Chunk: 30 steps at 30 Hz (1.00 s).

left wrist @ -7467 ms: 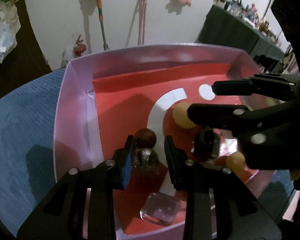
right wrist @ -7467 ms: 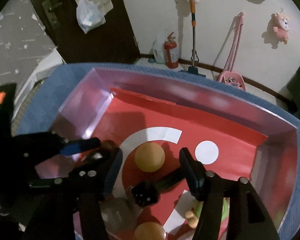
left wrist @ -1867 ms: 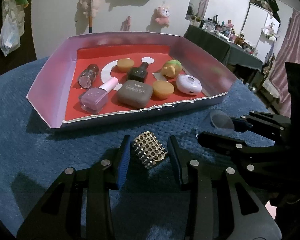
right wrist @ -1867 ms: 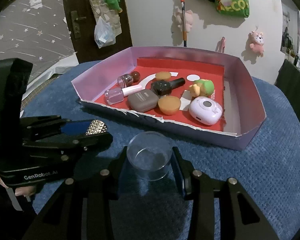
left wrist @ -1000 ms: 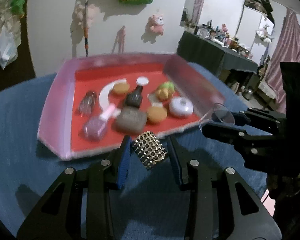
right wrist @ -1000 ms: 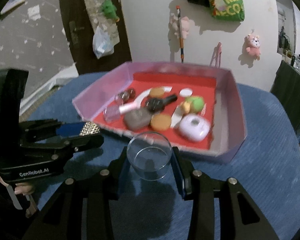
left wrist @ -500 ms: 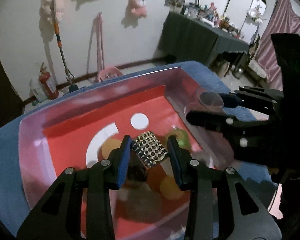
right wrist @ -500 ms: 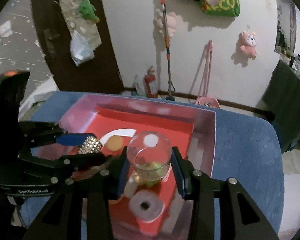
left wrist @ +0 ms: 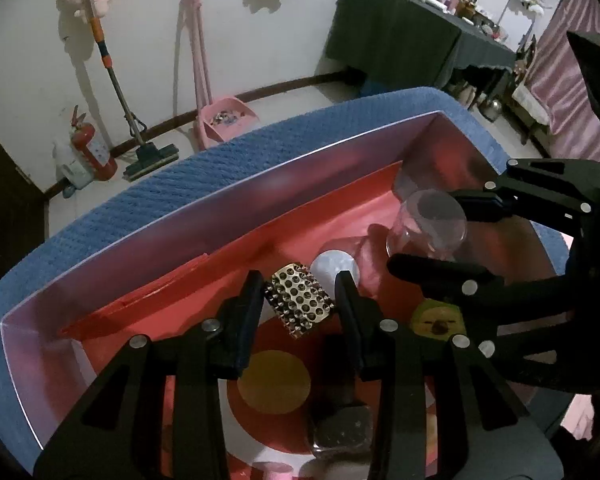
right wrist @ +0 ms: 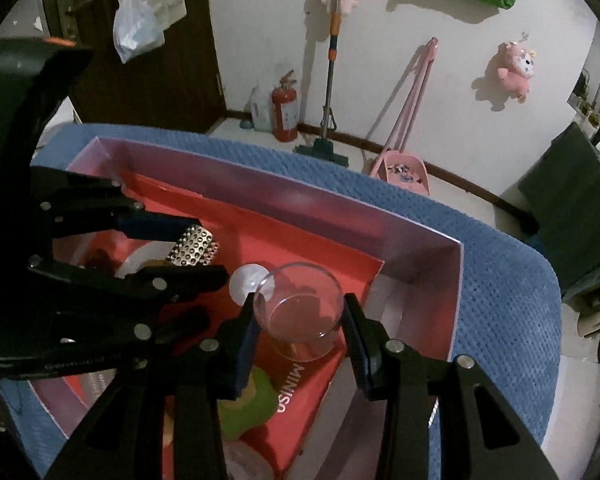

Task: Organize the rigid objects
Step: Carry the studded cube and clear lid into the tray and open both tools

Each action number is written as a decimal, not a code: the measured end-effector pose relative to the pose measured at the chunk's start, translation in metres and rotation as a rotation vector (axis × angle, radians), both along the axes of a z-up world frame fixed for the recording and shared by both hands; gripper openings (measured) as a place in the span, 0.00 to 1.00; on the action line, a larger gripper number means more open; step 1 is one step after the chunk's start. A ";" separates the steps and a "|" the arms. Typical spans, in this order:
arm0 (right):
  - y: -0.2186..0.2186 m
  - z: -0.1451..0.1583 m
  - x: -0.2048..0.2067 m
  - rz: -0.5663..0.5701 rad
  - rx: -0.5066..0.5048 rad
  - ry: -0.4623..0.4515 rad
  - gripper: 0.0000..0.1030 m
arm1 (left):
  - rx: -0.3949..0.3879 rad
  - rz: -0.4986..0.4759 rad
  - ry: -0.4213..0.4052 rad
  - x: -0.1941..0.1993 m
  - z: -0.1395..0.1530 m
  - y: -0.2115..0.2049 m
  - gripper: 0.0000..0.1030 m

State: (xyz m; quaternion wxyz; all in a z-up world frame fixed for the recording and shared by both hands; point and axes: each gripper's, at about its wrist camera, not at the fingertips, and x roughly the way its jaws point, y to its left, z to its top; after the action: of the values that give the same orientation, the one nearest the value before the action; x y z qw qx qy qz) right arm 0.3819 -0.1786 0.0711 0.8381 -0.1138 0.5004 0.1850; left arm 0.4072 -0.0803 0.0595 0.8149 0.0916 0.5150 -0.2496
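Observation:
My left gripper [left wrist: 300, 300] is shut on a studded gold metal piece [left wrist: 302, 304] and holds it over the red floor of the pink-walled box [left wrist: 204, 216]. My right gripper [right wrist: 300, 320] is shut on a clear glass cup [right wrist: 300, 316], held over the box's far right part near its wall [right wrist: 456, 292]. The cup also shows in the left wrist view [left wrist: 428, 228], and the studded piece in the right wrist view [right wrist: 194, 246]. Below lie an orange disc [left wrist: 274, 382], a dark nail polish bottle [left wrist: 340, 428] and a green-capped figure [left wrist: 438, 320].
The box sits on a blue textured cloth [right wrist: 500, 280]. A white round sticker [left wrist: 334, 270] marks the red floor between the grippers. Beyond the table edge are a mop [right wrist: 328, 80], a fire extinguisher [right wrist: 285, 112] and a pink dustpan [right wrist: 404, 168].
Both grippers have carried their objects from the cloth in front of the box to over its inside, and have moved further toward the far wall and lower in the last half second.

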 end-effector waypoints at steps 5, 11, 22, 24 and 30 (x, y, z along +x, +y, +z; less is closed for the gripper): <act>0.009 -0.007 0.007 0.024 -0.036 0.034 0.42 | 0.022 -0.001 0.014 0.005 -0.003 -0.002 0.34; 0.015 -0.017 0.014 0.040 -0.076 0.077 0.42 | 0.033 0.007 0.036 0.009 -0.009 -0.003 0.34; 0.018 -0.024 0.019 0.038 -0.090 0.097 0.42 | 0.034 0.010 0.031 0.012 -0.011 0.001 0.35; 0.018 -0.024 0.018 0.039 -0.091 0.099 0.42 | 0.035 0.009 0.029 0.013 -0.011 0.002 0.35; 0.016 -0.023 0.020 0.038 -0.086 0.101 0.42 | 0.030 0.010 0.029 0.013 -0.010 0.001 0.35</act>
State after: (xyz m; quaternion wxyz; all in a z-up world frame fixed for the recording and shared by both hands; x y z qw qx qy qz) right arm 0.4022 -0.1625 0.0482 0.8026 -0.1497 0.5471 0.1847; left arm 0.4199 -0.0792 0.0496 0.8072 0.0978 0.5308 -0.2390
